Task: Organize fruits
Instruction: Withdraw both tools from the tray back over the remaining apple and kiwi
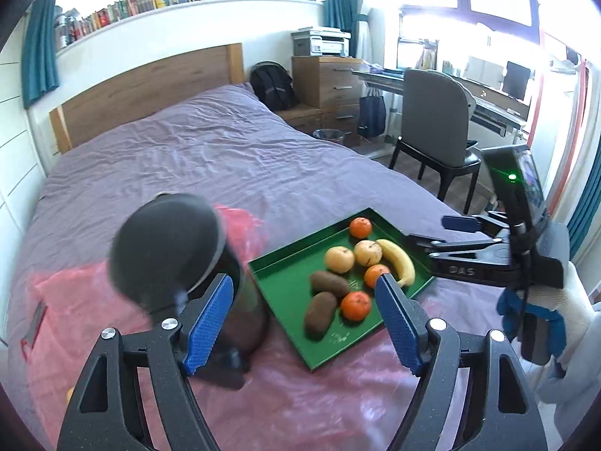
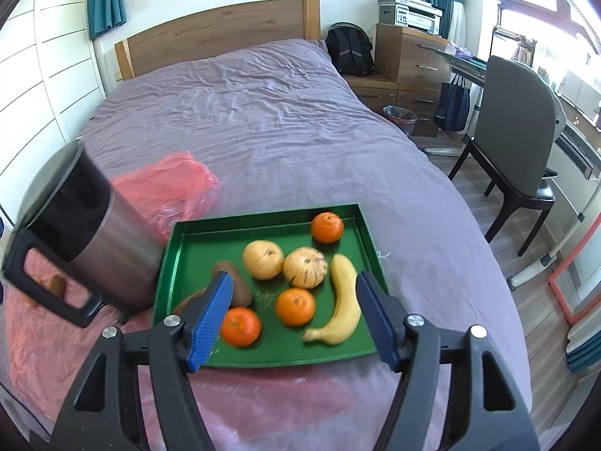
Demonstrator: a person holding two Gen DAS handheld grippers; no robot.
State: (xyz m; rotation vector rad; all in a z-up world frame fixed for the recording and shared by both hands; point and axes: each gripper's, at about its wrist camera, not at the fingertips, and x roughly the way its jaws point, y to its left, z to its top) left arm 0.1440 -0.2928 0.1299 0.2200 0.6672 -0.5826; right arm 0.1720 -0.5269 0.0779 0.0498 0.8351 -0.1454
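Observation:
A green tray (image 1: 285,263) (image 2: 188,240) lies on the bed and holds a banana (image 1: 398,261) (image 2: 343,297), three oranges (image 1: 355,305) (image 2: 295,306), two pale round fruits (image 1: 340,259) (image 2: 263,259) and two brown kiwis (image 1: 319,314) (image 2: 240,293). My left gripper (image 1: 304,293) hangs open above the tray's near edge, with nothing between its fingers. My right gripper (image 2: 293,293) is open too, above the fruit and holding nothing. In the left wrist view the right gripper (image 1: 435,233) shows at the tray's right side. A small brown fruit (image 2: 58,285) lies behind the kettle's handle.
A steel kettle (image 1: 169,240) (image 2: 101,233) with a black lid and handle stands left of the tray on a pink plastic sheet (image 2: 169,184). The purple bed (image 1: 188,158) stretches beyond. A grey chair (image 2: 514,143), a desk and wooden drawers (image 1: 326,79) stand at the right.

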